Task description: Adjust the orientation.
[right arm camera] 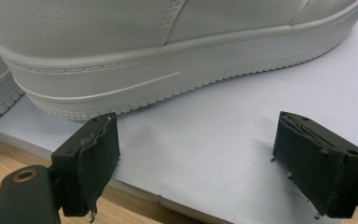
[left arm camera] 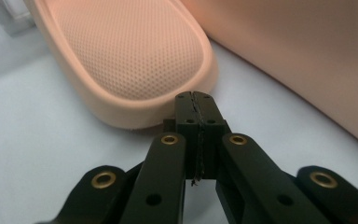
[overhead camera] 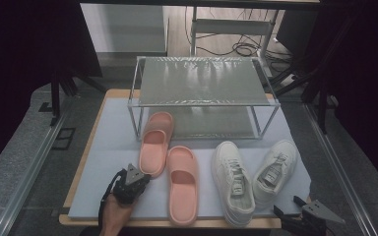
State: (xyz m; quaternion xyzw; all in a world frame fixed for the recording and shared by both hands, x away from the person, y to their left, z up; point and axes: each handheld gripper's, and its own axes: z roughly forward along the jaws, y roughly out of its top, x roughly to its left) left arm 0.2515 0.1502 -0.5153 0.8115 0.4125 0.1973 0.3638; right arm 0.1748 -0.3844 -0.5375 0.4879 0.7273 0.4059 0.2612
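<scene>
1. Black jaws of the left gripper [left arm camera: 197,100] pressed together on nothing, tips at the heel of a pink slipper [left arm camera: 130,60]; lower left of the high view.
2. Right gripper [right arm camera: 196,158] spread wide, we note, just short of a white sneaker [right arm camera: 168,51], bottom right corner.
3. Second pink slipper [overhead camera: 182,184] and second white sneaker [overhead camera: 233,183] lie mid-frame on the pale mat [overhead camera: 113,147].
4. Metal shoe rack [overhead camera: 202,81] stands behind, upper centre.

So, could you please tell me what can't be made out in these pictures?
- Right gripper: cut off by the high view's bottom edge.
- Tongue labels of the white sneakers: too small to read.
- Rack's lower shelf: its rear lies hidden under the top shelf.
- Left slipper's toe: beyond the left gripper view's top edge.
</scene>
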